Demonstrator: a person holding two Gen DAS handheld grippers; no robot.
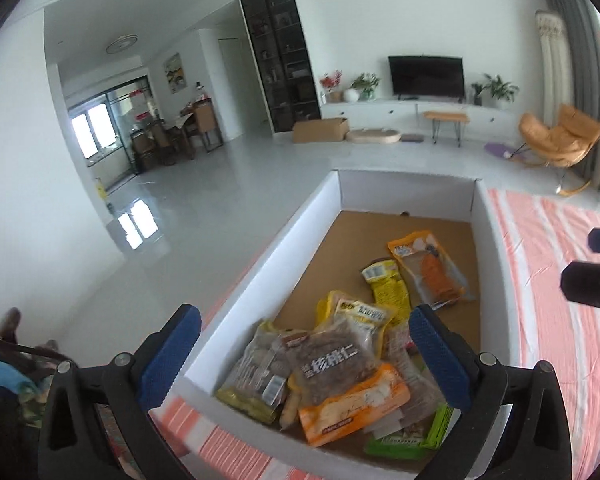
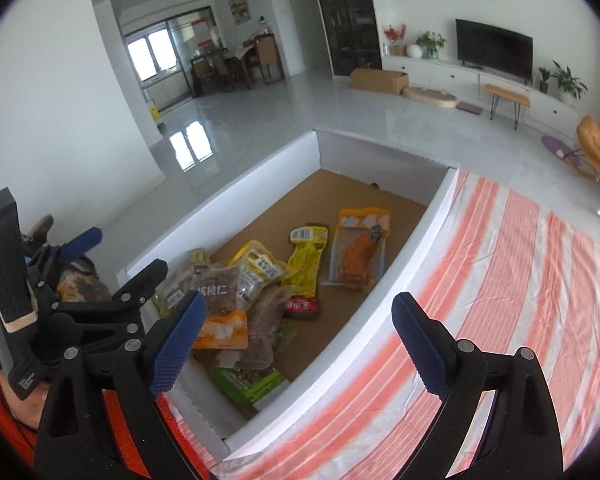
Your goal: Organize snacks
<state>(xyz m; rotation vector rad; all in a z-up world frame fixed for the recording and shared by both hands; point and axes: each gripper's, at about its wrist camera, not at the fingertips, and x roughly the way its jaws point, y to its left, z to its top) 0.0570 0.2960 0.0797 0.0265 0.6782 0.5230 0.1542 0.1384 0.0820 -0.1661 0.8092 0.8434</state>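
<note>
Cardboard-floored white box [image 1: 260, 256] holds the snack packs [image 1: 332, 364], heaped at its near end right under the left tongs [image 1: 304, 356], nearer than the right tongs [image 2: 296, 344] over the box's right wall. Both tongs gape empty.

Left gripper [image 1: 304, 344]: jaws spread wide, nothing between the blue pads [image 1: 168, 356], pointing forward and down. Right gripper [image 2: 296, 340]: jaws also wide apart, empty, tilted downward, blue pads [image 2: 420, 344] clear. In the right wrist view the left gripper sits at the left edge, close beside the right one, a hand [image 2: 16, 396] gripping its handle.
</note>
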